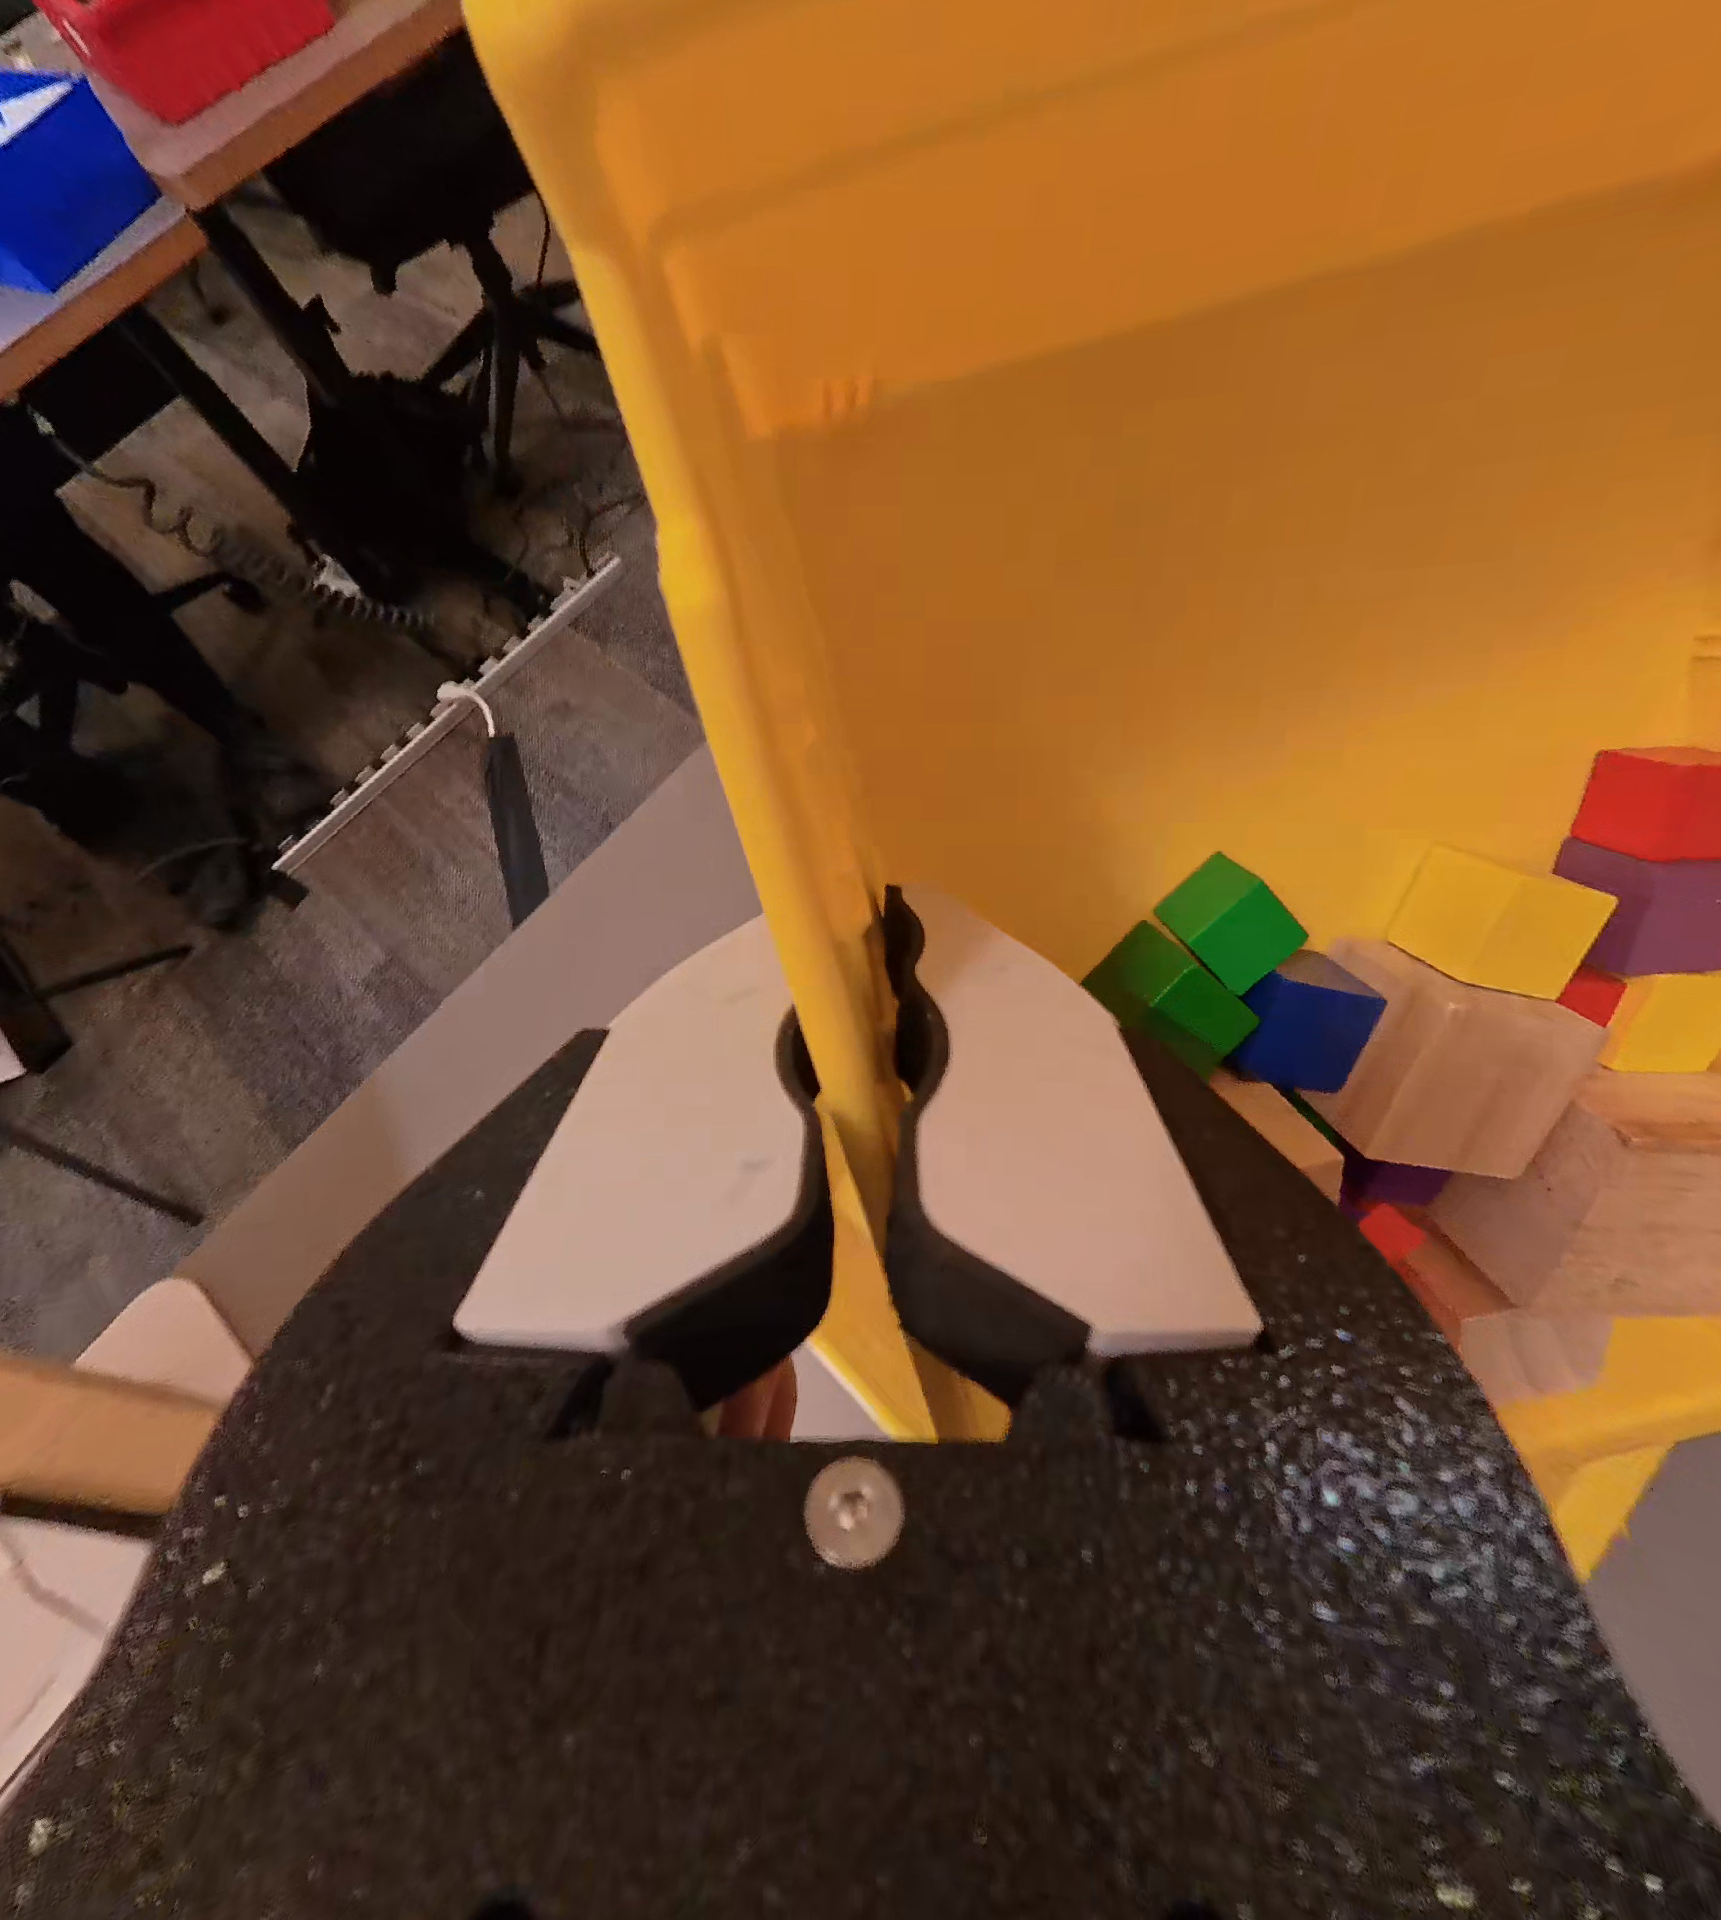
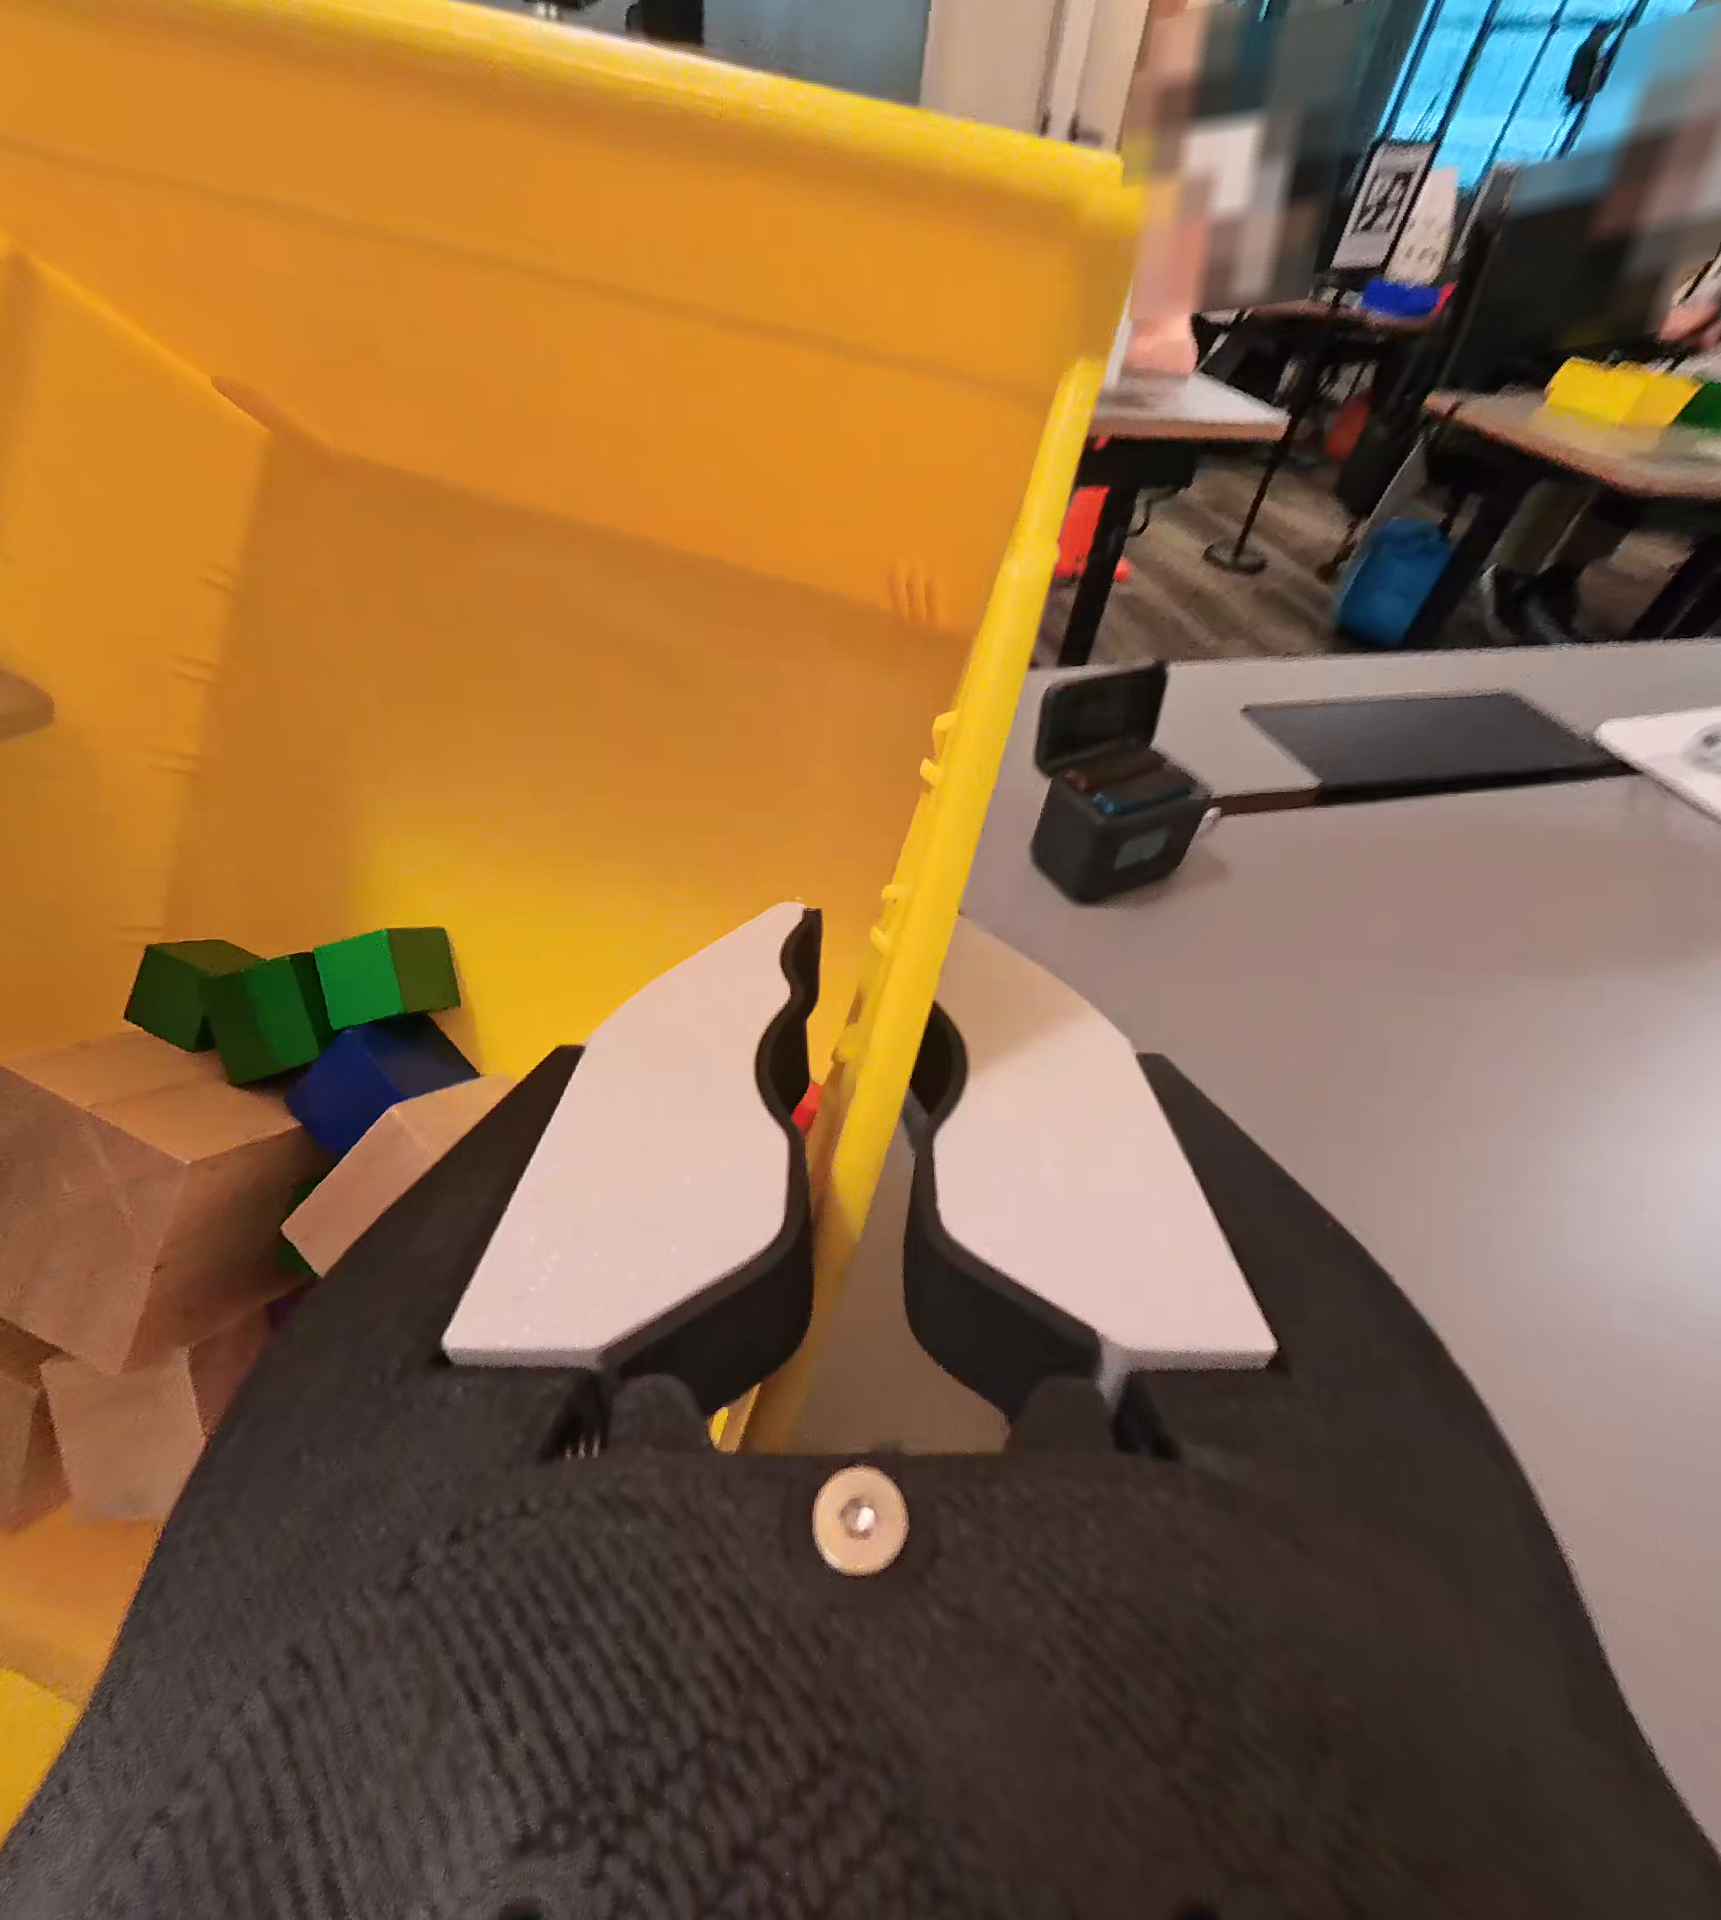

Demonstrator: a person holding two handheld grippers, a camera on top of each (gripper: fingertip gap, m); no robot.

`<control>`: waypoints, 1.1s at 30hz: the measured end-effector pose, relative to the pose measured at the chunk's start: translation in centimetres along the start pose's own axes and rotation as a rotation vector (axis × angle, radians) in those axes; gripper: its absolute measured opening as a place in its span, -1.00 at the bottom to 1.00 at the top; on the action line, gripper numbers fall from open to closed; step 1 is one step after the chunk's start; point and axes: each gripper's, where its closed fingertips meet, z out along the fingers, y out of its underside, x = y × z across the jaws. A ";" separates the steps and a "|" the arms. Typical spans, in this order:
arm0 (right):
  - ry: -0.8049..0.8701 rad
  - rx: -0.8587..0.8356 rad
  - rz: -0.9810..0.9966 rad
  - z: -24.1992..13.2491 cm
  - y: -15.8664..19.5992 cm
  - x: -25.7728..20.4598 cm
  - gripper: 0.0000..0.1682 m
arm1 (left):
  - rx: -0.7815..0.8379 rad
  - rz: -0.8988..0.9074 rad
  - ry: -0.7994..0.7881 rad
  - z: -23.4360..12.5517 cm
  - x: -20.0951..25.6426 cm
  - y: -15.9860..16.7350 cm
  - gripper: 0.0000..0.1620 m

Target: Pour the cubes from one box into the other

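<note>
A yellow plastic box (image 1: pixel 1199 571) fills much of both views; it shows in the right wrist view too (image 2: pixel 575 520). My left gripper (image 1: pixel 861 997) is shut on its left side wall. My right gripper (image 2: pixel 871 1008) is shut on its right side wall. The box is tilted. Several cubes lie heaped in one corner: green cubes (image 1: pixel 1199 966), a blue cube (image 1: pixel 1308 1023), yellow, red and purple cubes (image 1: pixel 1666 894), and larger plain wooden blocks (image 2: pixel 108 1184). The other box is not in view.
A grey table (image 2: pixel 1458 1039) lies to the right with an open black case (image 2: pixel 1116 790), a dark flat pad (image 2: pixel 1417 743) and a white sheet. Left of the box are floor, cables, chair legs and a desk with blue (image 1: pixel 14 177) and red bins.
</note>
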 end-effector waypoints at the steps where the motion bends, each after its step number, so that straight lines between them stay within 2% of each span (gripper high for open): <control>1: 0.016 0.022 -0.017 0.4 -0.5 0.2 -0.83 | 0.028 -0.009 0.005 0.4 -0.2 -0.5 -0.94; 7: 0.108 0.142 -0.073 2.1 -3.2 0.9 -0.90 | 0.193 -0.071 0.005 1.6 -1.5 -2.8 -0.94; 10: 0.124 0.244 -0.067 2.1 -4.2 0.3 -0.90 | 0.315 -0.091 -0.021 1.1 -2.4 -3.6 -0.95; 14: 0.159 0.340 -0.076 1.7 -4.1 -0.8 -0.90 | 0.434 -0.104 -0.040 0.4 -3.4 -3.7 -0.96; 20: 0.211 0.341 -0.144 1.8 -4.4 -1.4 -0.90 | 0.454 -0.124 -0.007 1.4 -3.9 -2.9 -0.96; 28: 0.250 0.407 -0.185 0.9 -5.6 -2.6 -0.91 | 0.535 -0.170 0.020 0.3 -4.9 -3.2 -0.96; 33: 0.246 0.413 -0.173 1.3 -4.8 -2.9 -0.91 | 0.530 -0.165 0.001 0.5 -5.1 -2.5 -0.96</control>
